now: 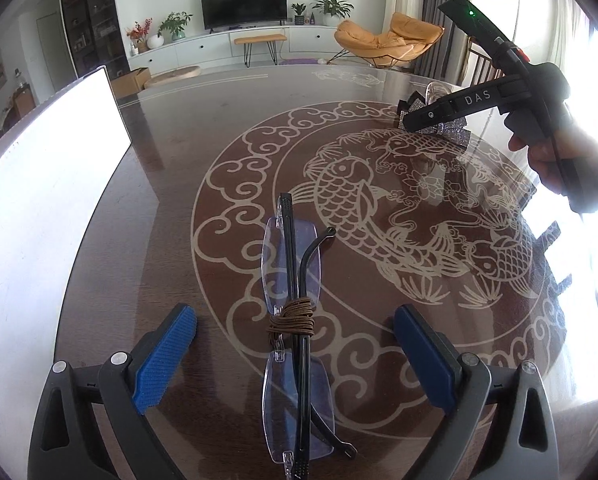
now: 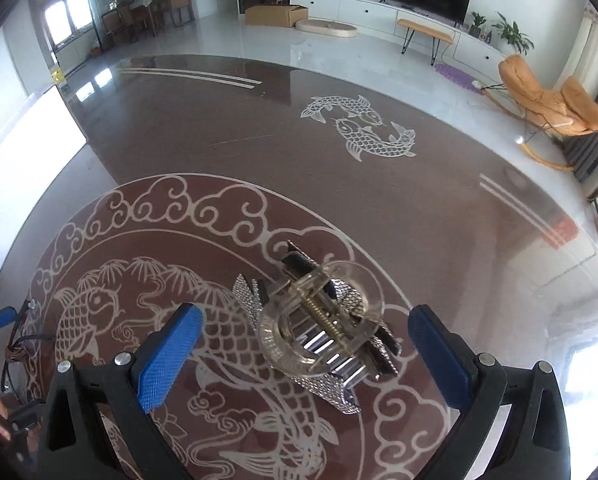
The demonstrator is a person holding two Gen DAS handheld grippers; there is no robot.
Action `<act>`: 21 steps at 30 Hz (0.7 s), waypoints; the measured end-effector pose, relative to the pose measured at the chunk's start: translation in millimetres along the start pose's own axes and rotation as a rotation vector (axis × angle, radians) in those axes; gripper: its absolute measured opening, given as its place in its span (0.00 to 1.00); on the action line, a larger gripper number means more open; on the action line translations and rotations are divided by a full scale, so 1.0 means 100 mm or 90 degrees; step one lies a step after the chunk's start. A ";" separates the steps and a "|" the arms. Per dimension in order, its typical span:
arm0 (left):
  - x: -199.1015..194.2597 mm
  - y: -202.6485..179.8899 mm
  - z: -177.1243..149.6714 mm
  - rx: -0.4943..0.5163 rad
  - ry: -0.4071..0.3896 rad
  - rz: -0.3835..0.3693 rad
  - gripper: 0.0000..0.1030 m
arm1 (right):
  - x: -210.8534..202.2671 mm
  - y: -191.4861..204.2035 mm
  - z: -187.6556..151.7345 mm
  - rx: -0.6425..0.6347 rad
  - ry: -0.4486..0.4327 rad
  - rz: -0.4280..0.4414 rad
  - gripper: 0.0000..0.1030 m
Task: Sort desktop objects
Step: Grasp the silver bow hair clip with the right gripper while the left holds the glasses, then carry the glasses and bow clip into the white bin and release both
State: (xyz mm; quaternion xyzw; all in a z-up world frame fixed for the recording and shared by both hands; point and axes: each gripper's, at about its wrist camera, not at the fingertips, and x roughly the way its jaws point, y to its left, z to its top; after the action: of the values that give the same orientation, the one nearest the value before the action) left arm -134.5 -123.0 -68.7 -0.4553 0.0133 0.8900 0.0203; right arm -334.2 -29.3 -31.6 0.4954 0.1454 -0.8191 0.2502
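I see a glossy dark table (image 1: 171, 168), reflective. On it, glasses (image 1: 295, 320): clear lenses, black arms, brown cord wrap. Also on it, hair clip (image 2: 319, 332): clear plastic, metal spring, glittery fabric. Textured blue pads (image 1: 167, 356).

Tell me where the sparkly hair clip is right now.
In the right wrist view the hair clip lies on the table between the open right gripper's fingers, on the engraved circle's cloud border.

The dark glossy table (image 1: 171, 168) carries pale fish drawings. Folded glasses (image 1: 295, 344) with a brown cord lie at 6 o'clock, a glittering hair clip (image 1: 435, 126) at 2 o'clock.
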 end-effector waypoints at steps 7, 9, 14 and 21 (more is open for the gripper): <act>0.00 -0.01 0.02 -0.001 0.000 0.001 0.98 | -0.18 0.19 -0.32 0.051 -0.001 0.028 0.53; 0.00 -0.01 0.03 -0.001 0.000 0.001 0.98 | -0.34 0.36 -0.56 0.053 -0.009 0.026 0.53; 0.00 -0.01 0.03 0.000 0.000 0.003 0.98 | -0.68 0.77 -1.31 0.043 -0.019 0.042 0.53; 0.00 0.00 0.04 0.000 0.000 0.003 0.98 | -1.05 0.98 -2.03 0.061 -0.064 0.023 0.54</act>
State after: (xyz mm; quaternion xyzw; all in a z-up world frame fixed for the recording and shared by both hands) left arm -137.5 -122.5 -66.9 -0.4551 0.0140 0.8901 0.0181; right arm -88.9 15.6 -32.5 0.4677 0.0845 -0.8442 0.2477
